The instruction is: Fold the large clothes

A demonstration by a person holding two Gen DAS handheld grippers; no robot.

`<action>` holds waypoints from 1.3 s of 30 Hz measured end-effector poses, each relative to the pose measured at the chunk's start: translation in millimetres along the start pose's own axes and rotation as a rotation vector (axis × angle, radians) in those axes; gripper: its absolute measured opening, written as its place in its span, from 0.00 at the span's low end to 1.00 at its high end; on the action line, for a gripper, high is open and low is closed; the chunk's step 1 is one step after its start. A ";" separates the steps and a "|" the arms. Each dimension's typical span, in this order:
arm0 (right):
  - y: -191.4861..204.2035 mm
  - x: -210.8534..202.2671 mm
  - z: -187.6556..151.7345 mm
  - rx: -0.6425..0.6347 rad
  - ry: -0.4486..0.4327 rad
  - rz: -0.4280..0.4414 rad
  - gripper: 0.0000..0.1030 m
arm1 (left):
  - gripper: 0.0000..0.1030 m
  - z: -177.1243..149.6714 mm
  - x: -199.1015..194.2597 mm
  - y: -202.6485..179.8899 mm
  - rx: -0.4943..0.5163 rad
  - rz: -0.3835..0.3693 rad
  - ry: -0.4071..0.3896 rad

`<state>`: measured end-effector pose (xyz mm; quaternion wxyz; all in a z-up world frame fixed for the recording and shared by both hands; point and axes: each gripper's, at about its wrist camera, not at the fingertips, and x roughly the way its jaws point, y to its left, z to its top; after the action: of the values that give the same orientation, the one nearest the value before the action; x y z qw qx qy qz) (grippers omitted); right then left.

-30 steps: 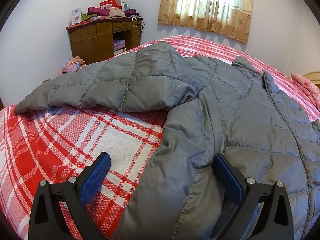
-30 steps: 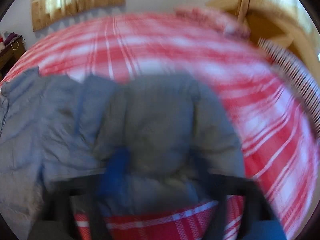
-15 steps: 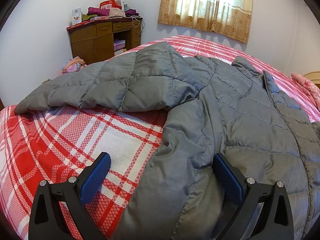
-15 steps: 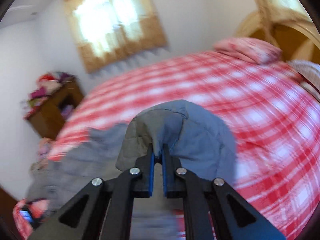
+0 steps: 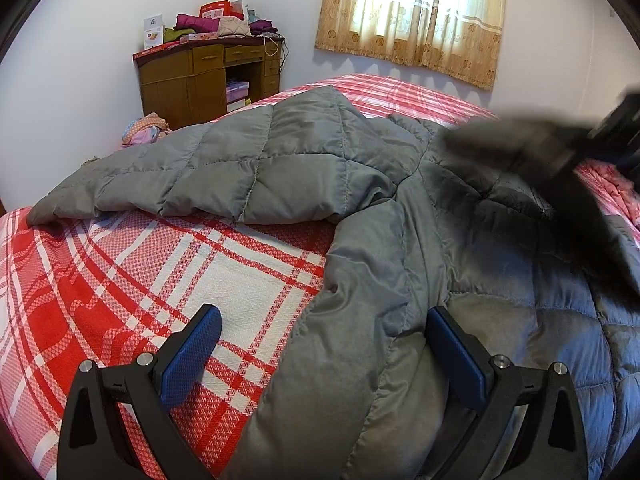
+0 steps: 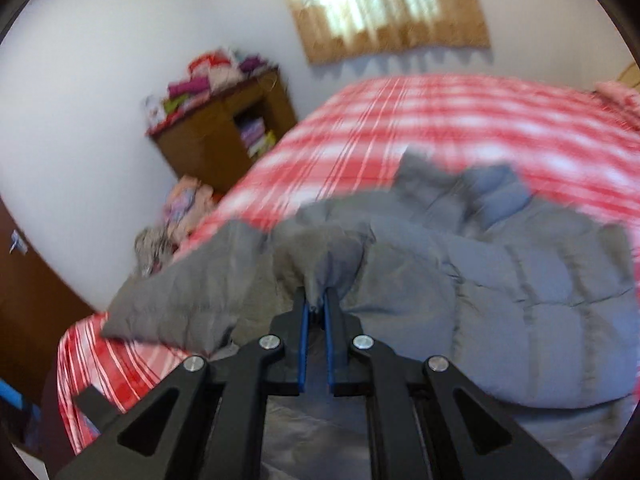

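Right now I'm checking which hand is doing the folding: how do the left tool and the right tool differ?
The left tool stands wide open with its pads apart and the grey jacket's edge lying loose between them; the right tool is nearly shut, pinching a bunch of jacket fabric. The left view is sharp; the right is motion-blurred. Both have black frames with blue pads and point down over the plaid bed.

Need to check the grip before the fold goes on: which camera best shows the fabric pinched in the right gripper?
The right wrist view: the right gripper is shut on a bunched fold of the grey jacket, seen close between the blue pads. The left wrist view shows it only as a dark blur over the jacket.
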<state>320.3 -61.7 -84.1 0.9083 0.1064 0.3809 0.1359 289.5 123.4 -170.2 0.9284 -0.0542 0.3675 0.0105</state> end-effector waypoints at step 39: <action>-246.4 -56.8 -56.3 0.238 -0.082 -0.424 0.70 | 0.99 66.1 85.6 -100.2 0.156 0.225 0.096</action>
<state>282.4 -307.1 -158.3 0.9123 0.1360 0.3710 -0.1078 403.0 29.2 -171.5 0.9040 0.0593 0.4150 0.0835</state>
